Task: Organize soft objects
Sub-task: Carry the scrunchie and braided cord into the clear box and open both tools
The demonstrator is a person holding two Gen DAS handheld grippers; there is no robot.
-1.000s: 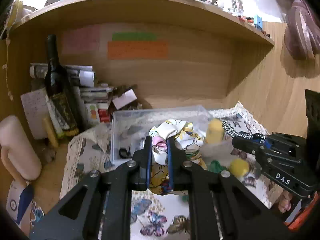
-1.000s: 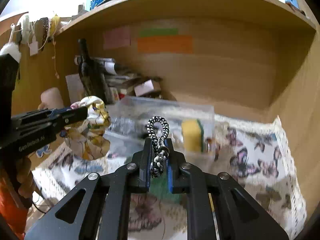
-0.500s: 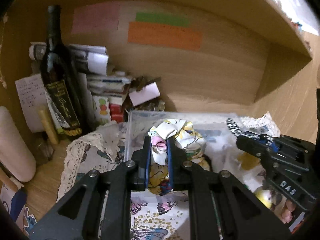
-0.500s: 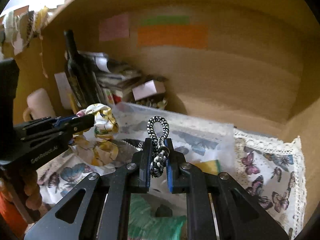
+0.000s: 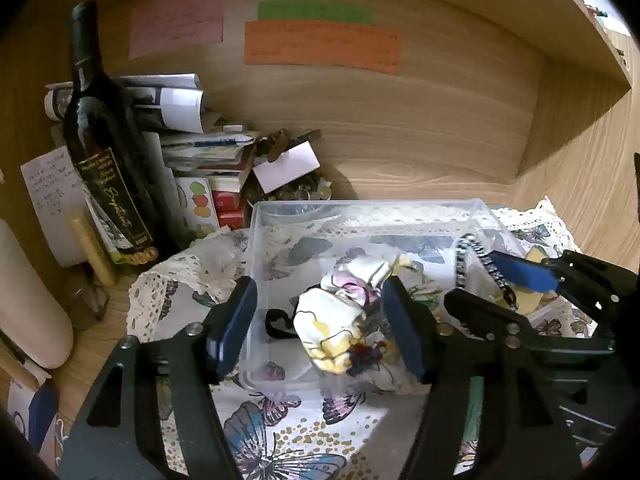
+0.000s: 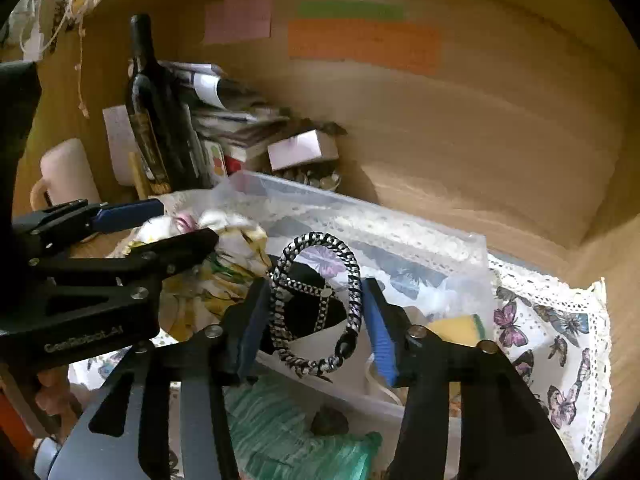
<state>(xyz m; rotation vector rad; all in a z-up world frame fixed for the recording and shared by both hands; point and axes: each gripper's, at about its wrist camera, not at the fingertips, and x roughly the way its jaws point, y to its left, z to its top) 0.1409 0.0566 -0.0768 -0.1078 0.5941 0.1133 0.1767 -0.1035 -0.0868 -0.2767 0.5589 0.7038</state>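
A clear plastic bin point(image 5: 360, 216) stands on the butterfly cloth point(image 5: 280, 440). My left gripper point(image 5: 320, 324) is open over the bin; a crumpled floral cloth point(image 5: 340, 328) sits loose between its spread fingers, inside the bin. My right gripper point(image 6: 316, 316) is open too; a black-and-white braided cord loop point(image 6: 316, 304) hangs free between its fingers over the bin point(image 6: 400, 236). The cord also shows in the left wrist view point(image 5: 468, 256), and the floral cloth in the right wrist view point(image 6: 224, 248). A yellow sponge point(image 6: 456, 328) and a green item point(image 6: 288, 432) lie nearby.
A dark wine bottle point(image 5: 100, 152), stacked papers and boxes point(image 5: 200, 148), and a pale roll point(image 5: 24, 304) crowd the back left of the wooden alcove. Coloured paper labels point(image 5: 320, 48) are stuck on the back wall. The shelf's right wall point(image 5: 580, 152) stands close to the bin.
Both grippers moved forward over the bin and opened. The floral cloth and the braided cord, held shut a moment ago, now sit loose between the spread fingers.
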